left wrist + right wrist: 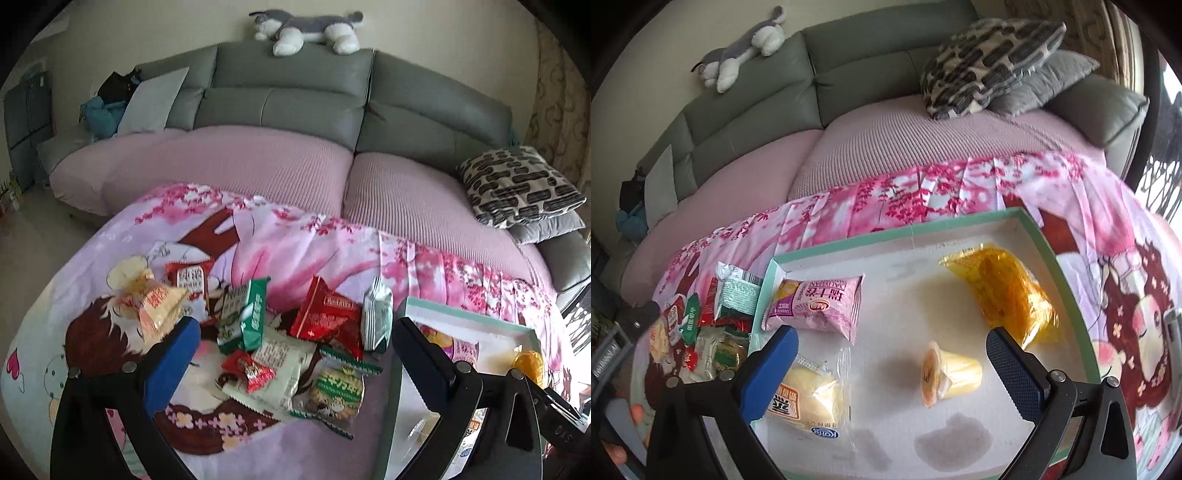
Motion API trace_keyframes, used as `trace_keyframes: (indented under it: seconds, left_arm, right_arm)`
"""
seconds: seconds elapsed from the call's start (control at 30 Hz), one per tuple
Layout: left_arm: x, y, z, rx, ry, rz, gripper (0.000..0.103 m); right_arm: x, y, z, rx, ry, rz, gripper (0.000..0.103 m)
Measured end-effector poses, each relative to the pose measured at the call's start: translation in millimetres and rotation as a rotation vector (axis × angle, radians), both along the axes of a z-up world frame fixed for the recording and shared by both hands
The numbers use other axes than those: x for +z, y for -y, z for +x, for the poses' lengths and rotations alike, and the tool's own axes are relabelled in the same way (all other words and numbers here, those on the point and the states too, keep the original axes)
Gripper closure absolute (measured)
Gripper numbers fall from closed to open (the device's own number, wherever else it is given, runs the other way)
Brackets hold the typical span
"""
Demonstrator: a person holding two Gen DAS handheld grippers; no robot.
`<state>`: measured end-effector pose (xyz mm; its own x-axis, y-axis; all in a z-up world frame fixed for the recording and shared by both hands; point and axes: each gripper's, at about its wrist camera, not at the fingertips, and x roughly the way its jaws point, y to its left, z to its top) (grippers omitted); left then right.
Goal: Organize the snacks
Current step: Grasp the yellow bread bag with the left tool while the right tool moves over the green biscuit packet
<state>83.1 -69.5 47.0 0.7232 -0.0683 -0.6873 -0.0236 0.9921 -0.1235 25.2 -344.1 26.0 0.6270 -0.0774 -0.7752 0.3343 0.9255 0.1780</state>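
Hovering with fingers spread wide and nothing between them, left gripper (295, 339) above a heap of snack packets (295, 343) on the pink flowered cloth (314, 240). Just ahead of its fingertips: a green packet (245, 315), a red packet (327, 319), a white-and-green packet (376, 317). Nearer, between the fingers: a small red packet (255, 371) on a white wrapper, and a round biscuit pack (336, 393). Beside the blue-padded finger (170, 365), on its outer side: a pale yellow bag (155, 306). Beyond the other finger: the teal-rimmed tray (465, 317).

Spread wide too and empty, right gripper (892, 339), poised over that tray (897, 240). Lying on its side between the fingers, touching neither: a jelly cup (951, 373). Ahead of one finger: a pink bun packet (820, 306); partly under that same finger: a yellow cake packet (809, 402). Ahead of the other finger: an orange bag (1004, 291).
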Motion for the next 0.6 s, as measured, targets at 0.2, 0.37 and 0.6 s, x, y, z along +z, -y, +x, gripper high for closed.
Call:
trace_keyframes:
  seconds: [0.2,0.37,0.6]
  left_arm:
    - [5.5,-19.9,5.8,-0.01,0.002,-0.069,0.0]
    - [10.5,-37.6,8.1,-0.032,0.023,-0.163,0.0]
    - [8.5,-66.4,15.0,-0.013,-0.002,-0.2,0.0]
  right_arm:
    - [-4.2,-2.6,4.3,-0.008,-0.011,0.007,0.0]
    - [-7.6,-9.5,7.9,-0.004,-0.021,0.013,0.0]
    - [-11.4,-48.1,22.3,0.077,-0.035,-0.025,0.0]
